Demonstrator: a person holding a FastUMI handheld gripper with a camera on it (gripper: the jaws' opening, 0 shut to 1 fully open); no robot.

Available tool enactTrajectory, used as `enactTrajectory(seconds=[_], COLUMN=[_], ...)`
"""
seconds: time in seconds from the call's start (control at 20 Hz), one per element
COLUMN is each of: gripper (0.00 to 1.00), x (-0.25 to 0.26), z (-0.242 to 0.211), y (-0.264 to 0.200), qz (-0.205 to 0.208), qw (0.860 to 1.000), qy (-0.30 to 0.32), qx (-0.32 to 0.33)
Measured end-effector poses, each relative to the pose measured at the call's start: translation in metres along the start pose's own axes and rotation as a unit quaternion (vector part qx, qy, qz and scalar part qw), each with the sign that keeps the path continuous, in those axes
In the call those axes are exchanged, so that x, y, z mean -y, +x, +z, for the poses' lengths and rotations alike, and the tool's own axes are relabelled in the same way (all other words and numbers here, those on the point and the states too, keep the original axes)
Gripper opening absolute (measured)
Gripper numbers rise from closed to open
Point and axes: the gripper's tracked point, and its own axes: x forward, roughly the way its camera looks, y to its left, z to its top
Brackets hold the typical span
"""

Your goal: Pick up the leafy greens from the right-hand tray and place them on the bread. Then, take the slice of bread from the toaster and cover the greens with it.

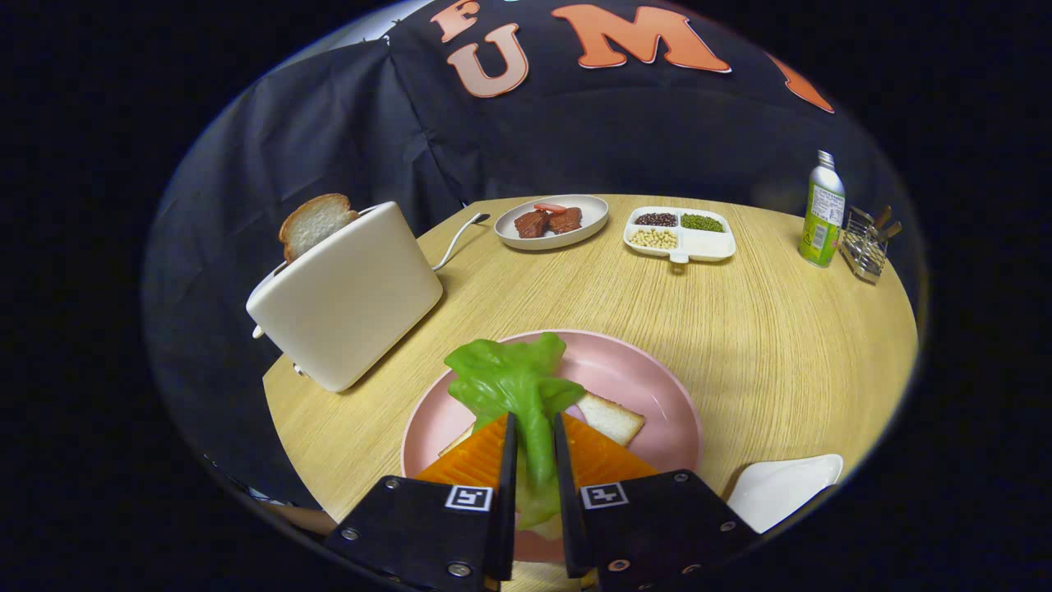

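Two fingers of my claw (534, 440) are clamped on the stalk of the leafy greens (516, 386), which I hold over the pink plate (649, 386) at the near edge of the worktop (781, 329). The leaf fans out just ahead of the fingertips, above a slice of bread on the plate (612, 418) whose corner shows to the right of the fingers. Far to the left stands the white toaster (349, 296), tilted in my view, with a second slice of bread (314, 222) sticking out of its slot. Near right lies a white tray (781, 489). Farther off I see a plate of meat (551, 220), a divided dish of beans (680, 233) and a bottle (823, 212).
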Motion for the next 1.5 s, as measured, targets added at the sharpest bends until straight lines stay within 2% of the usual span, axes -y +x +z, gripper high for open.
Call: enactTrajectory(seconds=[0.15,0.35,0.45,0.65,0.9,1.05,1.25,1.5], gripper=[0.53,0.70,0.75,0.83,0.90,0.95,0.96,0.96], x=[0.002,0.001,-0.001,-0.015,-0.058,-0.083,-0.134,-0.169], z=[0.008,0.029,0.041,0.070,0.112,0.139,0.172,0.201], y=[-0.006,-0.015,-0.018,-0.026,-0.034,-0.033,-0.025,-0.004], qz=[-0.019,-0.029,-0.030,-0.018,0.024,0.037,0.083,0.086], qw=[1.000,0.999,0.999,0.999,0.998,0.998,0.994,0.995], qy=[-0.018,-0.016,-0.007,0.014,0.045,0.043,0.059,0.048], qx=[0.009,0.022,0.028,0.044,0.044,0.042,0.026,0.010])
